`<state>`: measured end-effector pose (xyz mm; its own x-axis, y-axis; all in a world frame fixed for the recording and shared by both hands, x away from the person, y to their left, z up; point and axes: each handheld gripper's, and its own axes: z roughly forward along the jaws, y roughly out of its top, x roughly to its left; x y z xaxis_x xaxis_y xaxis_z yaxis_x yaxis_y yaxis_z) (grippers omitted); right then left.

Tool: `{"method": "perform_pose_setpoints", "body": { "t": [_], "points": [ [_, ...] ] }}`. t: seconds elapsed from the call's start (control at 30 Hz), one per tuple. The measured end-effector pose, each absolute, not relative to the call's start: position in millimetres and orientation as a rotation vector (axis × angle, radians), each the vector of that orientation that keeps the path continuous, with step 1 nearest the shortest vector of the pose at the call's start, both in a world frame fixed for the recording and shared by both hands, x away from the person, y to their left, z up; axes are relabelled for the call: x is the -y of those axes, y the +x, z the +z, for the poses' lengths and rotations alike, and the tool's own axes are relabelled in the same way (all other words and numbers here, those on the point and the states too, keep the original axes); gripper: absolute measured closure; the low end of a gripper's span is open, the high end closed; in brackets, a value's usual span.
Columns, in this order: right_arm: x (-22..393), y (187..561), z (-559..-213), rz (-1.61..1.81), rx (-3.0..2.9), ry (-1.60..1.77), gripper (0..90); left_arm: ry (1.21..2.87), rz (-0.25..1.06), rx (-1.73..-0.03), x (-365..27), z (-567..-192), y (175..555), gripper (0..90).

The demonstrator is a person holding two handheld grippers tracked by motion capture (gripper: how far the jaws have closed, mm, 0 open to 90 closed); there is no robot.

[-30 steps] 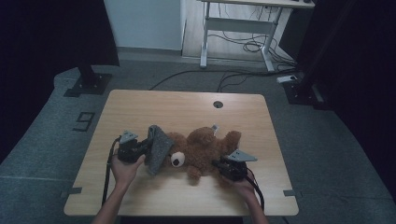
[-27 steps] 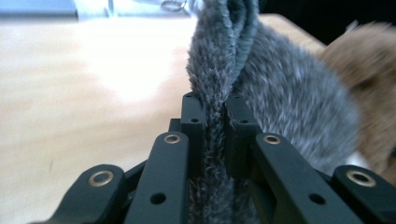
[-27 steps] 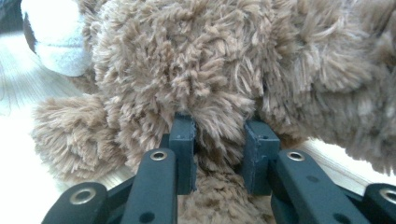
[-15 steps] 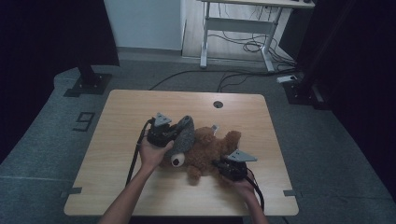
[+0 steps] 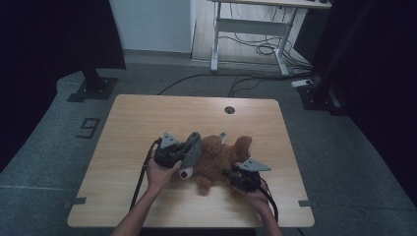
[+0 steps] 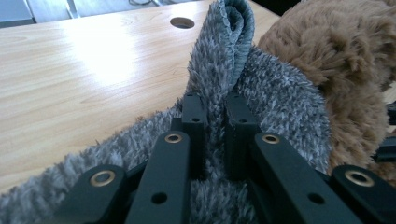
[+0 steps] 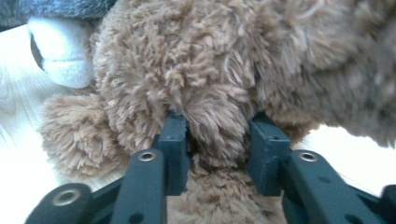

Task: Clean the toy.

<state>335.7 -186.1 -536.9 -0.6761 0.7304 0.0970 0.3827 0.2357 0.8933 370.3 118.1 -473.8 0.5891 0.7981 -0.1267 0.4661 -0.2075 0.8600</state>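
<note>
Covering teddy bear (image 5: 219, 157) head, grey cloth (image 5: 193, 149) probably hides face

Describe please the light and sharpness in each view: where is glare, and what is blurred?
High view: dim, dark surroundings, table evenly lit. Left gripper view: bright glare on the wood, grey cloth sharp. Right gripper view: table overexposed to white, teddy bear fur soft and slightly blurred close up.
</note>
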Motion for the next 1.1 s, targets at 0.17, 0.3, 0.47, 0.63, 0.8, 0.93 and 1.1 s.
{"method": "perform_pose_setpoints", "body": {
  "t": [0.17, 0.3, 0.47, 0.63, 0.8, 0.93, 1.1],
  "points": [
    [191, 335, -534, 1.436, -2.185, 1.023, 49.9, 1.825, 0.427, -1.023, -122, -476, 362, 81.1],
    [203, 332, -526, 1.445, -2.156, 1.053, 38.3, 1.809, 0.429, -1.015, -123, -478, 355, 81.3],
    [226, 332, -505, 1.522, -2.009, 1.15, 23.6, 1.779, 0.414, -1.009, -127, -481, 345, 81.4],
    [228, 341, -488, 1.576, -1.971, 1.175, 17.5, 1.749, 0.408, -1.001, -130, -484, 335, 81.5],
    [209, 345, -483, 1.548, -2.03, 1.124, 36.2, 1.725, 0.379, -0.998, -136, -484, 328, 81.4],
    [210, 336, -496, 1.553, -2.054, 1.097, 49.3, 1.712, 0.35, -0.992, -140, -485, 323, 81.3],
    [213, 328, -508, 1.53, -2.082, 1.068, 53.7, 1.711, 0.325, -0.985, -139, -480, 318, 81.1]
  ]
}}
